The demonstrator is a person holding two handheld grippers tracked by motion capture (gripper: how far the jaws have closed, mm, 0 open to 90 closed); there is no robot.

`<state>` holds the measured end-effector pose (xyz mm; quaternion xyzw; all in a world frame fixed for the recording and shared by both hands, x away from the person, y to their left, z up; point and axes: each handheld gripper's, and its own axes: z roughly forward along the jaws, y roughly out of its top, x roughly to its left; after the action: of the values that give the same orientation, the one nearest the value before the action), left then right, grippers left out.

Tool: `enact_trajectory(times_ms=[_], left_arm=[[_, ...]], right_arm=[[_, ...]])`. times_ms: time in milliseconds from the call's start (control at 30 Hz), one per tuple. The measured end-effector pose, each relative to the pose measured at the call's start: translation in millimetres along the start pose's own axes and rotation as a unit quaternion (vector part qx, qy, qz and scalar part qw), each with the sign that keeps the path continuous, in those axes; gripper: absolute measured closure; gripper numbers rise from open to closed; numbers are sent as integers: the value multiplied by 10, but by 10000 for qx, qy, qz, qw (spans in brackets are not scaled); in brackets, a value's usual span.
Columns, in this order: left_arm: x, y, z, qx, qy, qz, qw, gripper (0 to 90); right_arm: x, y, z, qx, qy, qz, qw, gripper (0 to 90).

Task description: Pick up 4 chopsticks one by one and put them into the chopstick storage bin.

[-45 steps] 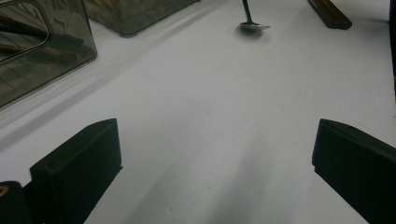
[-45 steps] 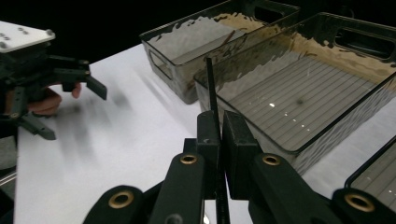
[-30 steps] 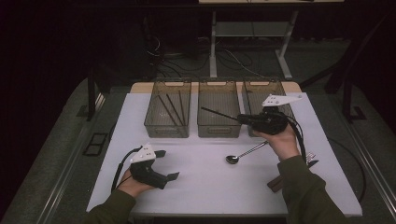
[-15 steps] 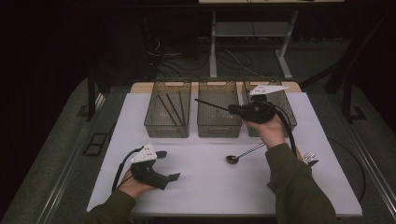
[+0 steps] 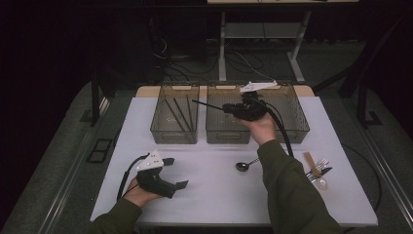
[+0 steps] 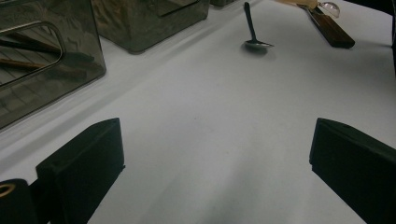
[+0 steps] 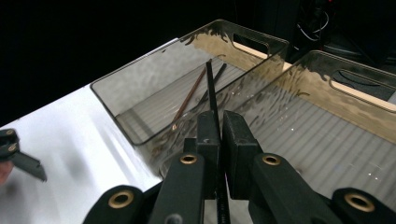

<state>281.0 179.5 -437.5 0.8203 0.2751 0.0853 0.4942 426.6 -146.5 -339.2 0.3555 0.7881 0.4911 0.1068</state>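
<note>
My right gripper (image 5: 227,108) hovers over the middle clear bin (image 5: 228,137), shut on a thin black chopstick (image 5: 207,104). In the right gripper view the chopstick (image 7: 211,88) sticks out past the closed pads (image 7: 233,135) and points toward the left bin (image 7: 108,101), where several chopsticks (image 7: 189,99) lie. My left gripper (image 5: 175,172) rests on the white table (image 5: 214,195) near the front left, held by a hand. Its jaws stand wide apart with nothing between them, and the left gripper view shows bare table between the pads (image 6: 84,163).
Three clear bins stand in a row at the back; the right bin (image 5: 294,127) is behind my right wrist. A spoon (image 5: 246,165) lies mid-table, also seen as the spoon (image 6: 254,42). More cutlery (image 5: 317,170) lies at the right edge. Dark floor surrounds the table.
My right gripper has carried the chopstick left and farther back, from in front of the right bin to above the middle bin. The left gripper has not moved.
</note>
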Motion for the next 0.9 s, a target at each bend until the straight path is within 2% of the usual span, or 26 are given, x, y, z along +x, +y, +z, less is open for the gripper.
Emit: enact_trajectory(times_ms=[300, 900], left_arm=[[1, -5, 6, -9, 6, -24, 10000, 41], [-9, -2, 24, 1, -14, -46, 10000, 0]], right_arm=[[97, 122, 320, 74, -128, -64, 9999, 854], [259, 370, 857, 319, -396, -106, 9986, 854]])
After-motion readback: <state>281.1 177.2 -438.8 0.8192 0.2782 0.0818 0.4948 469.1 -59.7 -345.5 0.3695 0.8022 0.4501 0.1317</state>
